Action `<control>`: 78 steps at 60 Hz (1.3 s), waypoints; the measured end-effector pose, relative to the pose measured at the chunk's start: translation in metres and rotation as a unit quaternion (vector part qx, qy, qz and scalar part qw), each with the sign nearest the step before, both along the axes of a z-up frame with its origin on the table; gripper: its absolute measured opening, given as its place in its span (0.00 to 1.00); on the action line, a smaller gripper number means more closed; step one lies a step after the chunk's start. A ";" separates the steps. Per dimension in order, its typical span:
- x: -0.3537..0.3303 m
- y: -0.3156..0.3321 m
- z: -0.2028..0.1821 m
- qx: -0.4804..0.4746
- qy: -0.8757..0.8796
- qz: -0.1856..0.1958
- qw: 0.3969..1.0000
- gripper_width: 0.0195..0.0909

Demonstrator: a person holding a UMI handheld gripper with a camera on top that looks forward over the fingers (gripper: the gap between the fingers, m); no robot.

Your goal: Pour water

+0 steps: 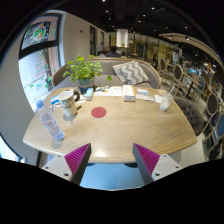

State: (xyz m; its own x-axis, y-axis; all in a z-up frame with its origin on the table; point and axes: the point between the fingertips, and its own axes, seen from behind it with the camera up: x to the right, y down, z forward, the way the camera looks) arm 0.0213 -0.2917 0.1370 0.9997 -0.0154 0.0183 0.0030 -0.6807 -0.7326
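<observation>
1. We hold the gripper (112, 160) above the near edge of a pale wooden table (120, 128), its two fingers spread wide apart with nothing between them; the magenta pads (76, 157) face each other across open floor and table edge.
2. Well beyond the fingers, on the left part of the table, we see a clear plastic bottle (51, 125) standing near the table's near-left corner, apart from the gripper.
3. Farther back on the left stands a pale cup or mug (68, 99); we cannot tell what it holds.
4. Near the middle of the table lies a round red coaster (98, 112), flat and with nothing on it.
5. Behind the cup a leafy green plant (84, 70) rises at the table's far-left side.
6. Toward the far edge we see some papers or booklets (128, 92) lying flat, and at the far right a small pale container (163, 101), too small to make out.
7. Beyond the table stands a sofa with a grey patterned cushion (131, 72).
8. White chairs (52, 164) stand just beside the near-left edge of the table, by the left finger.
</observation>
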 end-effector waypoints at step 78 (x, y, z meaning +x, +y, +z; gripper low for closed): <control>-0.270 0.144 -0.053 0.130 0.032 0.029 0.991 0.22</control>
State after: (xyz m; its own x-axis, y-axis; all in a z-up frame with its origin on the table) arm -0.2484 -0.1477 0.0838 0.9981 0.0468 -0.0411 -0.0144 -0.4684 -0.8834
